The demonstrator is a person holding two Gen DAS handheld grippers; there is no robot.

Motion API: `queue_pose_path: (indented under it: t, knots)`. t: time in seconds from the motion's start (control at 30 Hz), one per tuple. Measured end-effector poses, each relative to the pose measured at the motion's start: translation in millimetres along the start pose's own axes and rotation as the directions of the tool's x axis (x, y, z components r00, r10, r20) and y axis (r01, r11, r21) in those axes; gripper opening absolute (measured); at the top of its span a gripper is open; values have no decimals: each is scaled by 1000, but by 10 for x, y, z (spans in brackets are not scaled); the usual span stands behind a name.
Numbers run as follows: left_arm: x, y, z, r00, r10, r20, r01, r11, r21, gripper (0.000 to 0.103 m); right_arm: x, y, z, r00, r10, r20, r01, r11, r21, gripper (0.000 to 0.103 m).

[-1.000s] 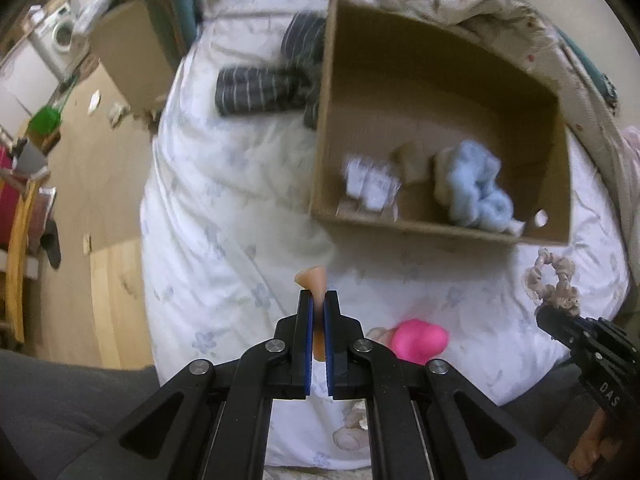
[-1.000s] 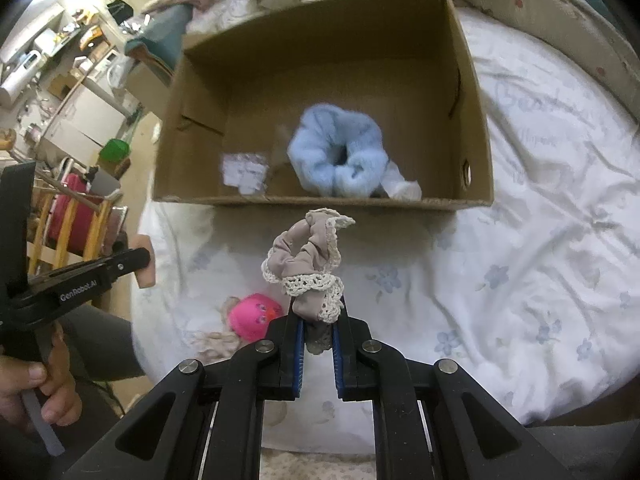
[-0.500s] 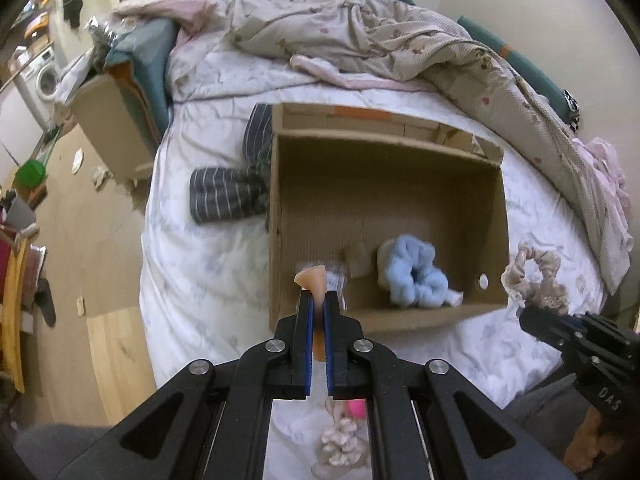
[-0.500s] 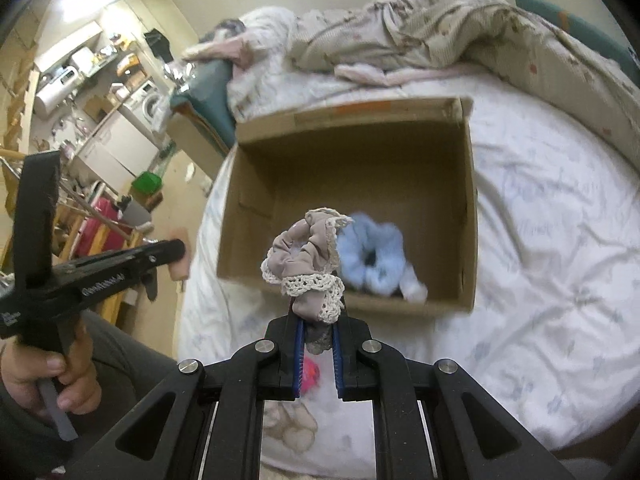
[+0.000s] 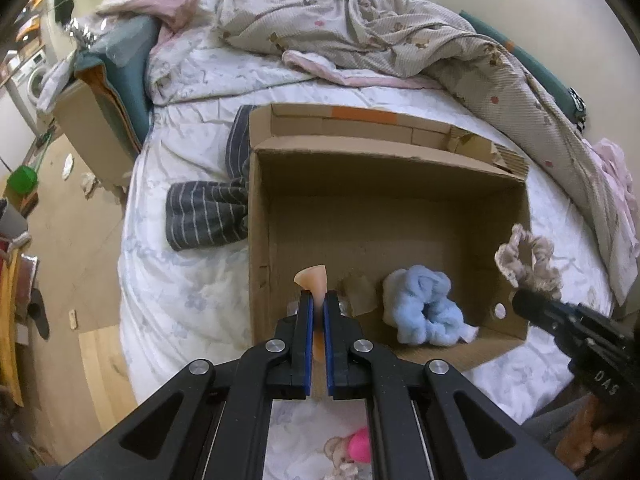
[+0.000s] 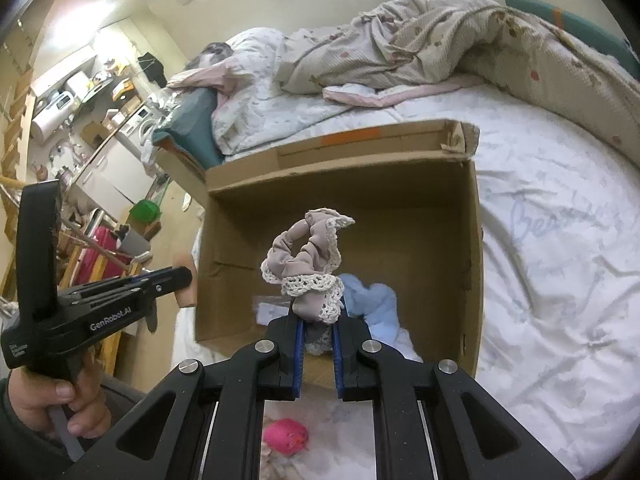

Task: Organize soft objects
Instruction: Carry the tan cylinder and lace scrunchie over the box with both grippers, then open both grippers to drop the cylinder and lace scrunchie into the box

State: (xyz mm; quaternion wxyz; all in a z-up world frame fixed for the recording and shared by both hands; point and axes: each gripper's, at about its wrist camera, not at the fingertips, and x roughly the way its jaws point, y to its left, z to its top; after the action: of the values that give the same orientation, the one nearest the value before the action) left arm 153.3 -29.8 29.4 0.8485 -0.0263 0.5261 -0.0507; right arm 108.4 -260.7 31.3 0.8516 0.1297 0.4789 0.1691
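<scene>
Left tool (image 5: 316,312): clamped on peach sponge (image 5: 313,280), above near-left corner of box (image 5: 400,220). Right tool (image 6: 316,332): clamped on beige scrunchie (image 6: 308,260), over box's near wall. Risk: early release drops either onto bed (image 6: 560,280); lace may snag pads.

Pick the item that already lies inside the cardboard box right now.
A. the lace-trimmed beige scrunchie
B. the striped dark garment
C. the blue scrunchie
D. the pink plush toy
C. The blue scrunchie lies on the floor of the cardboard box, while the beige scrunchie is clamped in the right gripper, the pink toy lies on the bed sheet, and the striped garment lies outside the box's wall.
</scene>
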Motion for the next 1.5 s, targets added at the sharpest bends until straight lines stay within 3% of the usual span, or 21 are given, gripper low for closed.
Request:
queue_pose_path:
  t: [0.27, 0.4, 0.67, 0.9, 1.5]
  knots:
    - [311, 42, -44, 998, -49, -43, 49, 999, -18, 5, 307, -186, -57, 998, 2, -58, 1, 999, 49, 13]
    - [398, 10, -74, 998, -37, -50, 37, 999, -2, 5, 425, -189, -64, 996, 5, -91, -1, 999, 47, 13]
    - [511, -90, -114, 997, -25, -79, 28, 999, 32, 5, 642, 3, -147, 980, 84, -181, -85, 996, 1, 13]
    - [546, -106, -122, 995, -17, -94, 20, 999, 34, 5, 781, 145, -227, 971, 70, -230, -84, 995, -53, 13]
    - [543, -54, -155, 996, 11, -92, -8, 999, 33, 6, 887, 175, -234, 964, 50, -260, -68, 996, -59, 13]
